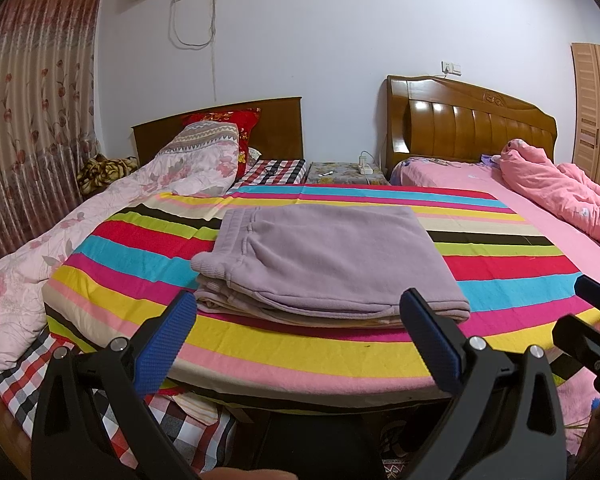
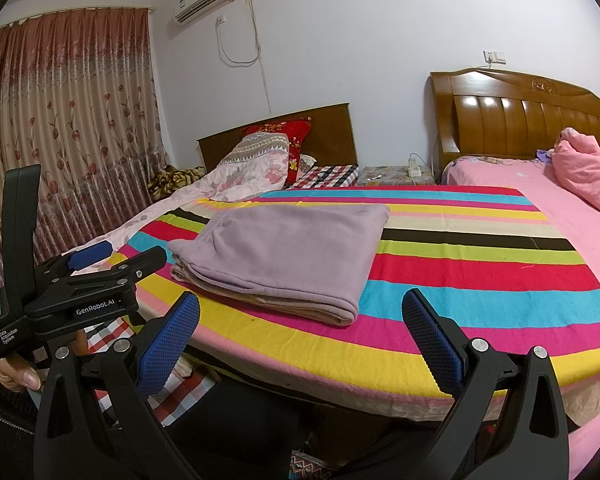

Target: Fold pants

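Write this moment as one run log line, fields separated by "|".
pants: folded, on striped sheet | left tool: open, empty | right tool: open, empty | contact: none

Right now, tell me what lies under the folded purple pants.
The purple pants lie folded in a stack on the striped blanket, whose bands run out on every side. Whatever sits beneath the blanket there is covered.

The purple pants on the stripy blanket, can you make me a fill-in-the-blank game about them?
1. The purple pants are already ____ into a neat stack.
2. They lie on a ____ blanket with many colours.
3. The left gripper has its jaws ____, holding nothing.
4. The quilt bunched on the far bed is ____.

Missing words: folded; striped; open; pink
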`<state>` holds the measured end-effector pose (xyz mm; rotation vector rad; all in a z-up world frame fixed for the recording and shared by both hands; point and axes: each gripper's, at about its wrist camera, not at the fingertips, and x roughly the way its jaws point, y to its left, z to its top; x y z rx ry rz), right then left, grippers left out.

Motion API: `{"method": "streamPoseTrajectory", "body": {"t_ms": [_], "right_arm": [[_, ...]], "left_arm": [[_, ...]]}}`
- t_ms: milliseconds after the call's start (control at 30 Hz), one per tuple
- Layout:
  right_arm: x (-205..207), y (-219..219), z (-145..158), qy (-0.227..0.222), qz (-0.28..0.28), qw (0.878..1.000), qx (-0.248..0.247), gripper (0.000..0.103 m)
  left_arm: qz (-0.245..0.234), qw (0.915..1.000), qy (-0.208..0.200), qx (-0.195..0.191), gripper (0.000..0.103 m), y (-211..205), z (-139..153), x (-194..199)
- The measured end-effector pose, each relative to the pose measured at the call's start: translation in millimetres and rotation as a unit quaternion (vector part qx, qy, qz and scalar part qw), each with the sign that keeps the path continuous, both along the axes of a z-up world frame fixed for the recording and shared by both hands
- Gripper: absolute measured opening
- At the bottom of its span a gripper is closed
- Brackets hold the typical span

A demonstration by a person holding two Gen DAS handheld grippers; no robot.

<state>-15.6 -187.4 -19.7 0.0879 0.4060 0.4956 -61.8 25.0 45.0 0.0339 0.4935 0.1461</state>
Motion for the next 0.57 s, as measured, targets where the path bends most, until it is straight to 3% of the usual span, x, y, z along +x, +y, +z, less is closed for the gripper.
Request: {"method": "streamPoseTrajectory", "body": {"t_ms": [567], "right_arm": [[-10.3, 4.9, -3.7, 0.004, 0.0, 1.0, 0.0, 0.098]], "left_arm": [[-0.011, 0.9998, 0.015, -0.009, 0.101, -2.8, -5.5, 0.6]]}}
